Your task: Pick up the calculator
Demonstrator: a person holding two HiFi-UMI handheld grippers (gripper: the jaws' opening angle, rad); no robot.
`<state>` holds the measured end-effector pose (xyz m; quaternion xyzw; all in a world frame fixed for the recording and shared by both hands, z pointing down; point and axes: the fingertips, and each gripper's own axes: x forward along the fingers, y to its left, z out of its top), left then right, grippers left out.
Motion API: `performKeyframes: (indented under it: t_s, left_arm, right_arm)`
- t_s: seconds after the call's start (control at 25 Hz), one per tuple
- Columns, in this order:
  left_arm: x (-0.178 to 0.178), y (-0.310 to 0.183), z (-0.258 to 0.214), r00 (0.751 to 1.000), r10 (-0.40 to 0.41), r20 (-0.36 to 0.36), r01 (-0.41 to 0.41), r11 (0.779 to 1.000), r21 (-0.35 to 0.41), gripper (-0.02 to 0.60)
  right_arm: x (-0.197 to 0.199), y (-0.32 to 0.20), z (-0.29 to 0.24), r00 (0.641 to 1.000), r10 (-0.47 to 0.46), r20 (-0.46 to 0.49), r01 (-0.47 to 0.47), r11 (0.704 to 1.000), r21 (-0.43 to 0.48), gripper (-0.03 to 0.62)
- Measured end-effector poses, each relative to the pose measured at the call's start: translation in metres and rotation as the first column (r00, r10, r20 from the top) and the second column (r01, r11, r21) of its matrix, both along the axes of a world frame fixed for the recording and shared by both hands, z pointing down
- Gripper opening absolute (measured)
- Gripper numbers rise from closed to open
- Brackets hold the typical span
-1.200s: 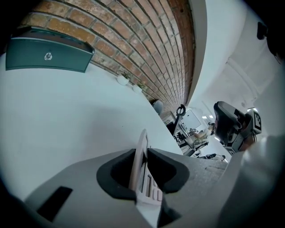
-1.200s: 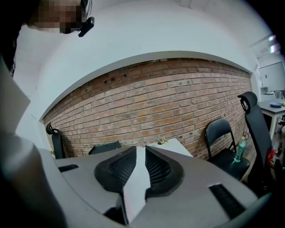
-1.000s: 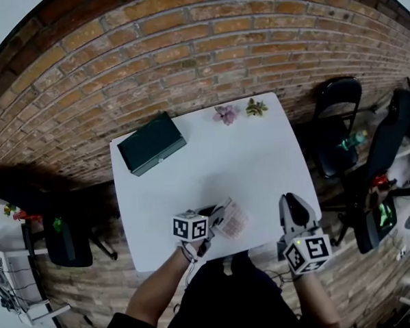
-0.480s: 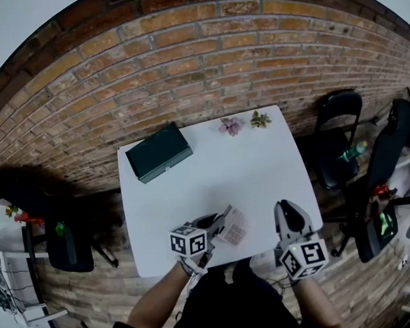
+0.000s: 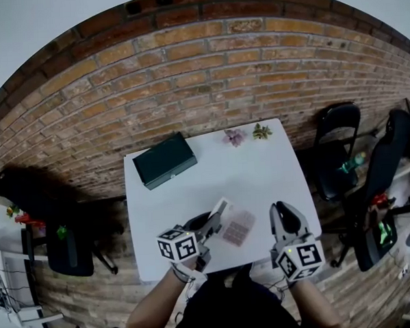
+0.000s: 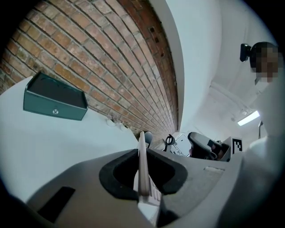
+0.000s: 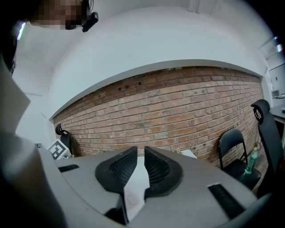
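A flat pinkish calculator with rows of keys hangs tilted above the near part of the white table. My left gripper is shut on its left edge. In the left gripper view the calculator stands edge-on, with that gripper pinching it between the dark pads. To the right, my right gripper hovers near the table's front right corner. Its jaws are nearly together with only a thin slit, and nothing is between them.
A dark green box lies at the table's back left, also in the left gripper view. Two small flower sprigs sit at the back edge by the brick wall. Black chairs stand on the right, another on the left.
My left gripper has lifted the calculator up off the table, toward the camera. The right gripper has risen a little beside it.
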<state>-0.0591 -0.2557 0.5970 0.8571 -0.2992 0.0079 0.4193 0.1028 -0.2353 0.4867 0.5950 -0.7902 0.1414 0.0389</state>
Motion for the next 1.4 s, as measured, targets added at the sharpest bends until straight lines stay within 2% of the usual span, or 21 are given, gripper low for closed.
performKeyframes:
  t_s: [0.12, 0.6, 0.76, 0.92, 1.16, 1.4]
  left_arm:
    - [-0.007, -0.004, -0.016, 1.000, -0.020, -0.015, 0.021, 0.999, 0.028, 0.049]
    - [-0.022, -0.014, -0.081, 0.983, -0.119, -0.138, 0.128, 0.990, 0.061, 0.049]
    - [-0.027, -0.015, -0.100, 0.984, -0.132, -0.120, 0.144, 0.985, 0.097, 0.049]
    - [-0.032, -0.017, -0.110, 0.979, -0.144, -0.145, 0.162, 0.979, 0.120, 0.049]
    - [-0.043, -0.017, -0.123, 0.973, -0.174, -0.150, 0.195, 0.971, 0.138, 0.049]
    - [-0.062, -0.021, -0.139, 0.963, -0.223, -0.151, 0.247, 0.955, 0.165, 0.049]
  right_arm:
    - [-0.005, -0.001, -0.008, 1.000, -0.009, -0.003, 0.009, 1.000, 0.020, 0.054]
    - [-0.009, -0.006, -0.044, 0.999, -0.036, -0.003, 0.036, 0.994, 0.099, 0.046]
    - [-0.007, -0.010, -0.056, 0.999, -0.042, -0.019, 0.044, 0.992, 0.122, 0.048]
    - [-0.002, -0.016, -0.067, 0.999, -0.031, -0.040, 0.036, 0.989, 0.144, 0.051]
    - [0.010, -0.024, -0.083, 0.999, 0.004, -0.033, 0.002, 0.982, 0.188, 0.006]
    - [0.013, -0.028, -0.083, 0.999, -0.011, -0.032, 0.017, 0.981, 0.195, 0.005]
